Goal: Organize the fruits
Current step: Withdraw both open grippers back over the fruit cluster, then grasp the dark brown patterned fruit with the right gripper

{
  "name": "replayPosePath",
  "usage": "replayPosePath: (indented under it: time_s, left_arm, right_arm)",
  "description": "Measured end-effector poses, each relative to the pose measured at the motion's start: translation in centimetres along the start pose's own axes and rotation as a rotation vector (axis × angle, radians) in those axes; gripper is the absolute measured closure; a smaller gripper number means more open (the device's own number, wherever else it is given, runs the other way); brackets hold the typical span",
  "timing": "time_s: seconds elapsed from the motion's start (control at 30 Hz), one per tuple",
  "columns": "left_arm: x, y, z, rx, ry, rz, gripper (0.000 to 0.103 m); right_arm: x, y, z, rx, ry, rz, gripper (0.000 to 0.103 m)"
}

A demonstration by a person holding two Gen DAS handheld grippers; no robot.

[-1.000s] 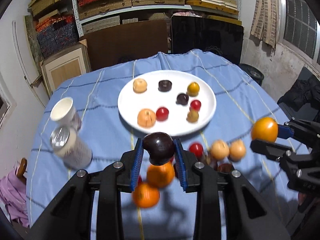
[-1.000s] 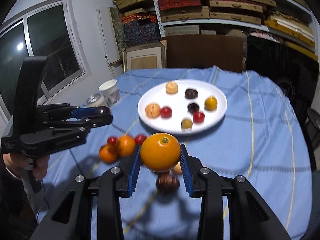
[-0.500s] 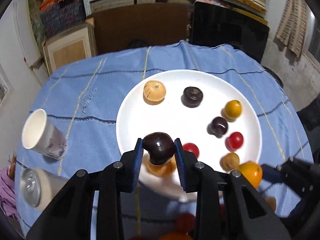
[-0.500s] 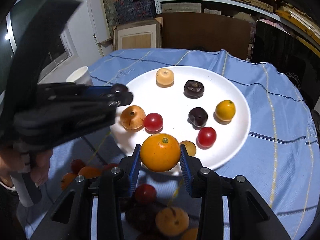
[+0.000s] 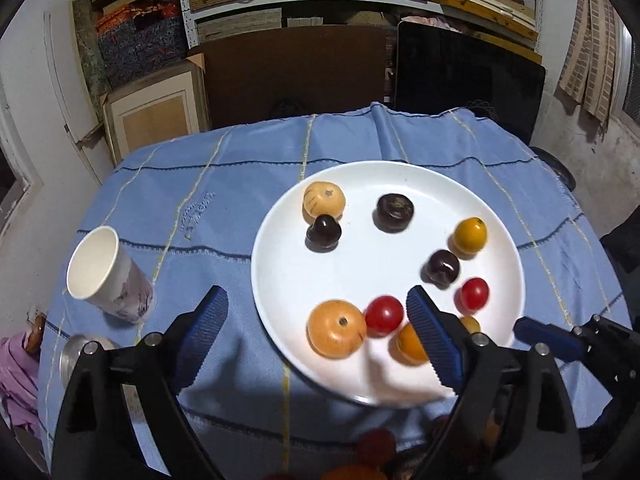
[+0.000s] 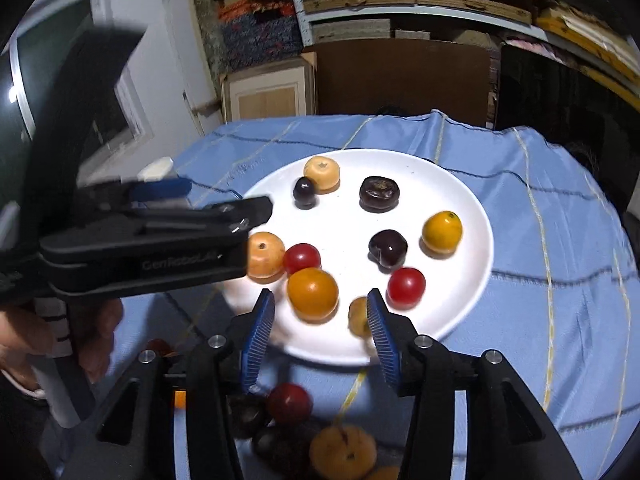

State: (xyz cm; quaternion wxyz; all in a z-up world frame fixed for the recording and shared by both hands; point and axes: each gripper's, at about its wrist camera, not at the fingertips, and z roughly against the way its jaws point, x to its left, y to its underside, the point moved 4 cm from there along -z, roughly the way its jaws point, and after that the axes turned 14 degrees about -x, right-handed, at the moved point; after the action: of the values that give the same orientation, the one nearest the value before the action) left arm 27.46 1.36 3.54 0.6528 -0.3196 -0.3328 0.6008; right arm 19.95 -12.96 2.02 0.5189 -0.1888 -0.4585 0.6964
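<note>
A white plate (image 5: 360, 264) on the blue cloth holds several small fruits. My left gripper (image 5: 316, 294) hangs over the plate's near-left edge, its jaws opening wide with nothing between them. The dark round fruit (image 5: 324, 232) it carried lies on the plate against a tan fruit (image 5: 324, 200). My right gripper (image 6: 319, 306) is over the plate's (image 6: 344, 224) near rim with its jaws opening. An orange (image 6: 313, 294), blurred, sits loose between its pads with a gap on each side. Several loose fruits (image 6: 289, 402) lie on the cloth under it.
A paper cup (image 5: 104, 272) and a can (image 5: 80, 356) stand on the cloth left of the plate. The left gripper's body (image 6: 160, 236) crosses the right wrist view at the left. Shelves and cardboard boxes stand behind the table.
Both grippers moved forward from the loose fruits to the plate. The left jaws opened and dropped the dark fruit onto the plate. The right jaws parted from the orange.
</note>
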Motion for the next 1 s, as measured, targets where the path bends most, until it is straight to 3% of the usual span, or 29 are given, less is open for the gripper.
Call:
replayPosePath:
  time_s: [0.03,0.2,0.43,0.73,1.0]
  left_arm:
    - [0.0,0.3,0.6,0.002,0.006,-0.003,0.014]
    - [-0.1,2.2,3.7,0.0,0.006,-0.035,0.013]
    - [-0.2,6.6,9.0,-0.039,-0.015,-0.093,0.006]
    - [0.8,13.4,12.8,0.018,-0.01,-0.059,0.005]
    - [1.8,15.6,13.4,0.049,-0.001,-0.03,0.005]
  right_arm:
    - [-0.4,0.3,1.1,-0.013,0.003,-0.017,0.039]
    - [-1.7,2.3,5.1,-0.027,-0.009,-0.08,0.037]
    - [-1.9,6.3,10.0,-0.038,-0.001,-0.073,0.023]
    - [0.1,10.5,11.4,0.005,-0.044,-0.085,0.023]
    - [1.6,11.4,10.9,0.042,-0.042,-0.04,0.023]
